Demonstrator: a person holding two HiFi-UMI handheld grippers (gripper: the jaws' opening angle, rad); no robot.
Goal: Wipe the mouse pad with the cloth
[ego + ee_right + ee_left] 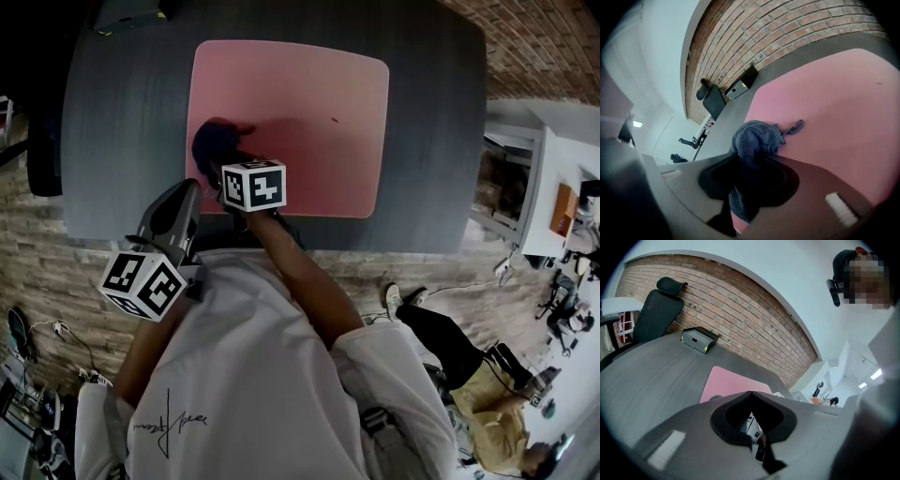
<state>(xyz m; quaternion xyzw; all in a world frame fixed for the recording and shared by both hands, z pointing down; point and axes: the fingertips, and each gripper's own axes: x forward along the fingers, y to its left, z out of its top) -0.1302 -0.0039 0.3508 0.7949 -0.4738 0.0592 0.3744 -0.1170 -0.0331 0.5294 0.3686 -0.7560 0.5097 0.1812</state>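
Observation:
A pink mouse pad (pixel 309 122) lies on the dark grey table (pixel 122 112). A dark blue cloth (pixel 214 145) rests bunched on the pad's left part. My right gripper (pixel 230 167) is shut on it from the near side. In the right gripper view the cloth (pixel 757 138) bulges out between the jaws of the right gripper (pixel 750 157) onto the pad (pixel 834 108), one corner trailing right. My left gripper (pixel 187 190) hovers at the table's front edge, left of the pad. Its jaws meet with nothing between them (pixel 750 393); the pad (pixel 726 383) shows beyond.
A black box (pixel 131 14) sits at the table's far left corner, with an office chair (pixel 658 310) beside it. A small dark speck (pixel 335 119) marks the pad. A person (pixel 469 375) sits on the floor to my right, near a white desk (pixel 553 187).

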